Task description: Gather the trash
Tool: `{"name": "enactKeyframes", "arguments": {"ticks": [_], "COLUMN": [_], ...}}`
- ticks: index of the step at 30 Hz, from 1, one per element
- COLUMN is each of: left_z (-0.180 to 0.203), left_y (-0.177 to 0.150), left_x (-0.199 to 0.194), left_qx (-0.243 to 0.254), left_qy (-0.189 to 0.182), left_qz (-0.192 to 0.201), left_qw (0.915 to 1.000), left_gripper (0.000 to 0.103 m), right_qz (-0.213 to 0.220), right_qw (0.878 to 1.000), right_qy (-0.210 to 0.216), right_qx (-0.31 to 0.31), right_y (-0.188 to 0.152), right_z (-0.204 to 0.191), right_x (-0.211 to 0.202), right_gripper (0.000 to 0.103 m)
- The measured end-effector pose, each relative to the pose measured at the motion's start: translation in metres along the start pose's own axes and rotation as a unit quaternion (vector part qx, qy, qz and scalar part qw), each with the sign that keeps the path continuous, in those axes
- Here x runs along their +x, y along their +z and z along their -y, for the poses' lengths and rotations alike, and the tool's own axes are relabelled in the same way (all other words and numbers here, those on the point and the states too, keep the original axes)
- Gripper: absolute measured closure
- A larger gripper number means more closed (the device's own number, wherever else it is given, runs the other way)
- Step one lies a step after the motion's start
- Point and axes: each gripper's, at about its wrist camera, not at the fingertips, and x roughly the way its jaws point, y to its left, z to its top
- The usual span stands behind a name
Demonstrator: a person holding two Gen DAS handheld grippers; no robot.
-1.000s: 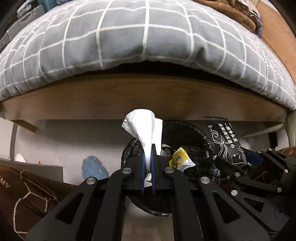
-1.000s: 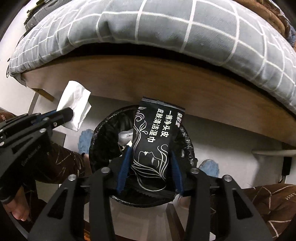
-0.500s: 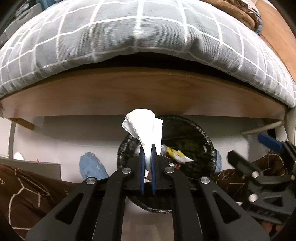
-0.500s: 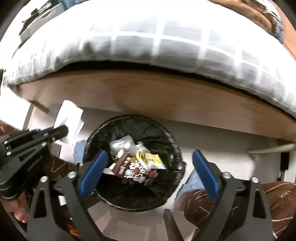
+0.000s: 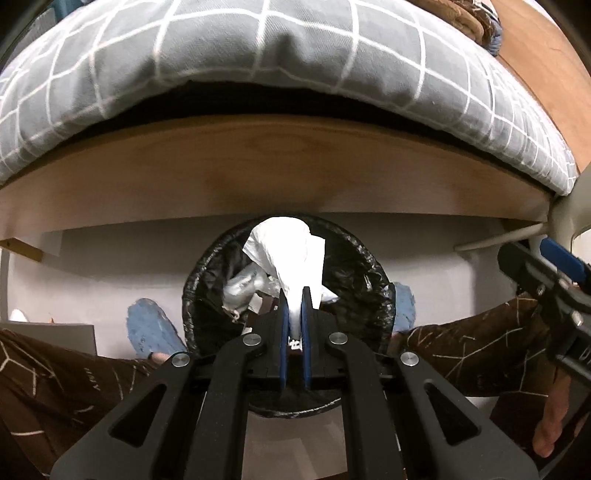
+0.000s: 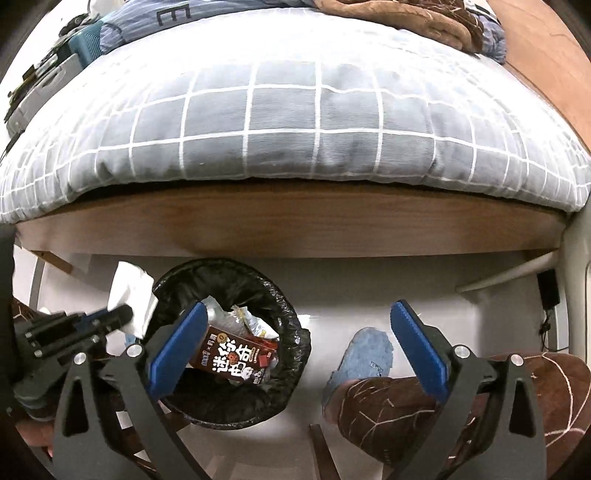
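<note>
At the far left of the right wrist view, the left claw (image 6: 123,316) is clenched on a crumpled white tissue (image 6: 129,291), held just beside the left rim of the trash bin (image 6: 295,332); in the left wrist view the same tissue (image 5: 291,254) stands up from the closed blue pads and hangs directly over the bin mouth. The bin (image 5: 373,280), lined with a black plastic bag, stands on a pale floor (image 5: 110,266) just in front of the bed frame (image 6: 295,229) and holds a brown snack packet (image 6: 236,358) with white lettering, a silvery wrapper (image 6: 218,310) and a yellow-marked wrapper (image 6: 258,326). A blue slipper (image 5: 147,325) sits to the left of the bin, and a second blue slipper (image 6: 365,350) to its right; a person's legs in brown patterned trousers (image 6: 399,413) flank the bin on both sides. The right claw (image 6: 297,347) is released, its jaws opening wide with nothing gripped; its left pad lies over the bin and its right pad over the floor beyond the slipper. Above, a grey checked duvet (image 6: 295,122) overhangs the wooden bed frame, and a brown blanket (image 6: 406,18) lies at the top. At the far right, a pale metal bar (image 6: 506,273) runs along the floor under the bed.
</note>
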Motion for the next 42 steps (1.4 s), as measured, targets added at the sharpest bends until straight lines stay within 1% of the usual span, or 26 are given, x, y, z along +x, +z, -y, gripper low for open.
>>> {"name": "enactKeyframes", "arguments": {"ticks": [2,4,6,7,8,9,11,12,16,18,20,21,23,25,30,32,35,37,42], "left_z": [0.003,0.006,0.007,0.009,0.008,0.008,0.006,0.006,0.003,0.001,-0.002,-0.005,-0.011,-0.017,-0.027,-0.026,-0.024,-0.023,-0.016], "left_y": [0.0,0.0,0.001,0.001,0.0,-0.001,0.0,0.001,0.0,0.001,0.0,0.001,0.001,0.002,0.006,0.007,0.01,0.012,0.016], "left_x": [0.003,0.004,0.004,0.005,0.005,0.005,0.003,0.003,0.003,0.002,-0.001,-0.005,-0.015,-0.025,-0.045,-0.061,-0.088,-0.106,-0.155], "left_qx": [0.002,0.004,0.004,0.006,0.008,0.007,0.003,0.002,-0.005,-0.008,-0.005,-0.008,-0.016,-0.019,-0.023,-0.015,-0.009,-0.008,0.012], "left_qy": [0.0,0.001,0.002,0.006,0.01,0.014,0.013,0.014,0.019,0.019,0.025,0.026,0.028,0.043,0.054,0.057,0.063,0.062,0.066], "left_qz": [0.002,0.004,0.004,0.006,0.008,0.01,0.011,0.011,0.015,0.019,0.024,0.026,0.041,0.055,0.069,0.083,0.109,0.124,0.164], "left_qw": [1.0,1.0,1.0,0.9999,0.9999,0.9998,0.9999,0.9998,0.9997,0.9996,0.9994,0.9993,0.9986,0.9974,0.9959,0.9948,0.9919,0.9902,0.9841], "left_gripper": [0.098,0.097,0.095,0.091,0.083,0.078,0.062,0.059,0.041,0.036,0.022,0.019,0.009,0.006,0.006,0.006,0.006,0.006,0.006], "right_qz": [0.002,0.004,0.003,0.002,0.002,0.002,0.002,0.002,0.004,0.006,0.008,0.009,0.012,0.017,0.032,0.042,0.06,0.071,0.116], "right_qw": [1.0,1.0,1.0,1.0,1.0,1.0,1.0,1.0,1.0,1.0,1.0,1.0,1.0,0.999,0.999,0.998,0.997,0.997,0.992], "right_qy": [0.007,0.004,0.005,0.006,0.006,0.007,0.01,0.011,0.016,0.017,0.018,0.018,0.024,0.028,0.03,0.036,0.032,0.04,0.038], "right_qx": [0.001,-0.004,-0.007,-0.006,-0.005,-0.002,0.003,0.005,0.004,0.002,0.0,0.0,0.002,0.0,-0.015,-0.017,-0.019,-0.015,-0.03], "right_y": [0.001,0.001,0.0,0.0,-0.001,0.0,0.001,0.001,0.002,0.003,0.005,0.007,0.01,0.012,0.02,0.025,0.031,0.035,0.042], "right_z": [-0.001,-0.004,-0.006,-0.005,-0.005,-0.004,-0.002,-0.002,-0.005,-0.007,-0.009,-0.01,-0.01,-0.012,-0.021,-0.024,-0.026,-0.027,-0.034], "right_x": [-0.002,-0.001,0.001,0.002,0.003,0.004,0.004,0.004,0.004,0.002,0.0,0.0,-0.003,-0.006,-0.02,-0.032,-0.052,-0.065,-0.111], "right_gripper": [0.008,0.008,0.008,0.008,0.008,0.008,0.008,0.008,0.008,0.008,0.008,0.008,0.008,0.008,0.008,0.008,0.008,0.008,0.008]}}
